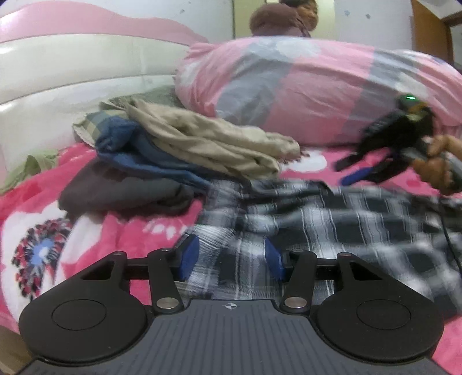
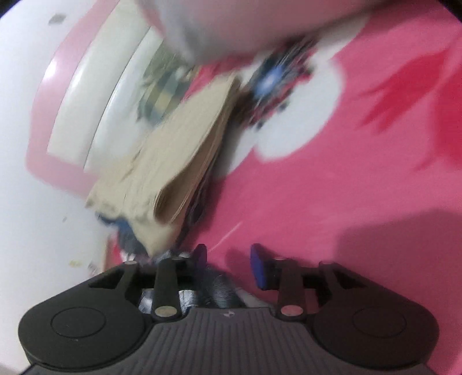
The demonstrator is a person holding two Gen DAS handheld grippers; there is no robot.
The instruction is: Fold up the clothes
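Note:
A black-and-white plaid garment [image 1: 332, 225] lies spread on the pink floral blanket [image 1: 121, 233], blurred. My left gripper [image 1: 231, 258] hovers low over its near edge, and the plaid cloth shows in the wide gap between the blue pads [image 1: 189, 256]; they do not pinch it. My right gripper [image 1: 346, 173] is at the far right of the left wrist view, held by a hand [image 1: 439, 167], just beyond the plaid's far edge. Its jaws stand apart and hold nothing. In the tilted, blurred right wrist view the right gripper [image 2: 229, 259] is open over bare pink blanket [image 2: 317, 202].
A pile of clothes sits at the back left: a beige garment [image 1: 208, 144] on a blue one [image 1: 130, 147], with a dark grey one [image 1: 121, 190] beneath. The beige garment [image 2: 179, 161] lies left of my right gripper. A pink-and-grey duvet [image 1: 303, 83], a white headboard [image 1: 72, 78] and a person [image 1: 277, 20] are behind.

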